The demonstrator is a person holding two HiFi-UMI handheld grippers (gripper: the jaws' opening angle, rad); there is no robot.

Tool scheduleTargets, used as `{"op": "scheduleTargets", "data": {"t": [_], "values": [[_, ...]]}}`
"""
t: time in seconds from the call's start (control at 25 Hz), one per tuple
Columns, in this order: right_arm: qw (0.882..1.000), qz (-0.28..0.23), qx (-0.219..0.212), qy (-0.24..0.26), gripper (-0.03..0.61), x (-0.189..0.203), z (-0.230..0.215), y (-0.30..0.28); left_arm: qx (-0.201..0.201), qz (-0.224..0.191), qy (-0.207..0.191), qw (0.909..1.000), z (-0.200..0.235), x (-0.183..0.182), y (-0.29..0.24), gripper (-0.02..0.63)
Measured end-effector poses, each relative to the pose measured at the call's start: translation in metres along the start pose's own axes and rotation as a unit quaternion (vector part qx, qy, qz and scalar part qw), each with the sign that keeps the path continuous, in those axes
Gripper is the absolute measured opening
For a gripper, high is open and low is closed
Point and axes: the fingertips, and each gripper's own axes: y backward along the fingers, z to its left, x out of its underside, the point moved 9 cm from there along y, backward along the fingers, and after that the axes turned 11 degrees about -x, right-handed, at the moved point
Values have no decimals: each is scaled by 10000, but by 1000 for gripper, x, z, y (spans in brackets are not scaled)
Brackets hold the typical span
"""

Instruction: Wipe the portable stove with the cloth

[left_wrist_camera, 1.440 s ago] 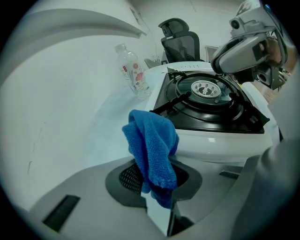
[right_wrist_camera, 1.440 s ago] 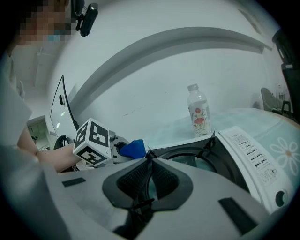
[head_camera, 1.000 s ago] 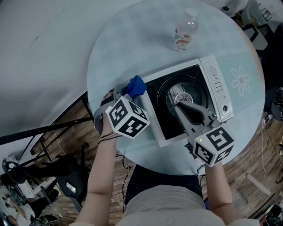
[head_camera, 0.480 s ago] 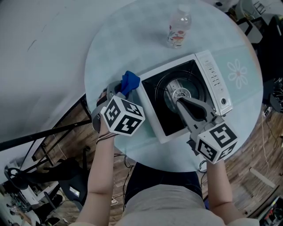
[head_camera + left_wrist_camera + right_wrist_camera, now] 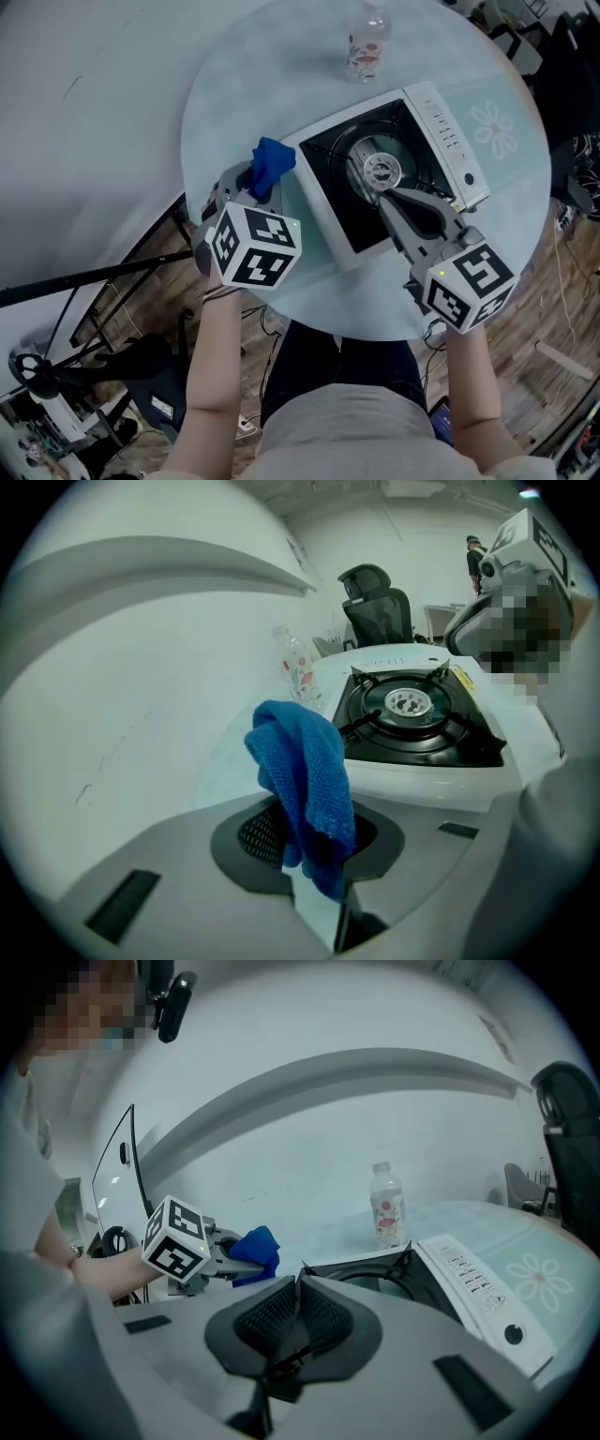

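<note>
Portable stove [image 5: 333, 202] on the counter [image 5: 244, 84], wiping apparently about to start.
Left gripper [image 5: 255, 186] clamps the blue cloth [image 5: 271, 164] just beside the stove; right gripper [image 5: 384, 194], jaws together and empty, hangs over the burner [image 5: 382, 170]. Next, cloth onto the stove top.

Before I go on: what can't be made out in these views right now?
Head view: the right gripper covers part of the portable stove's burner; whether it touches cannot be told.
Head view: the cloth covers the left gripper's jaw tips.
Head and right gripper views: the stove's panel print and the bottle's label are too small to read.
</note>
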Motion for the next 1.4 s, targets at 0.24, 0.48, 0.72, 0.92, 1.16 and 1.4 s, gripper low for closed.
{"op": "scheduleTargets", "data": {"t": [0.24, 0.48, 0.72, 0.92, 1.16, 1.4], "values": [[9991, -406, 134, 80, 25, 2, 32, 25, 159, -595, 303, 9976, -7, -3, 48, 91], [9981, -534, 67, 294, 23, 1, 68, 47, 666, -1358, 754, 9856, -19, -7, 99, 91], [9965, -711, -238, 376, 21, -1, 105, 66, 1221, -1937, 1246, 9654, -31, 2, 142, 91], [9939, -750, -484, 640, 21, -5, 131, 81, 1711, -2199, 1515, 9484, -35, 16, 172, 91], [9898, -623, -540, 1163, 21, -3, 158, 87, 2072, -2369, 1741, 9331, -42, 46, 198, 91], [9890, -399, -541, 1318, 21, 8, 184, 88, 2272, -2605, 1779, 9213, -50, 67, 223, 91]]}}
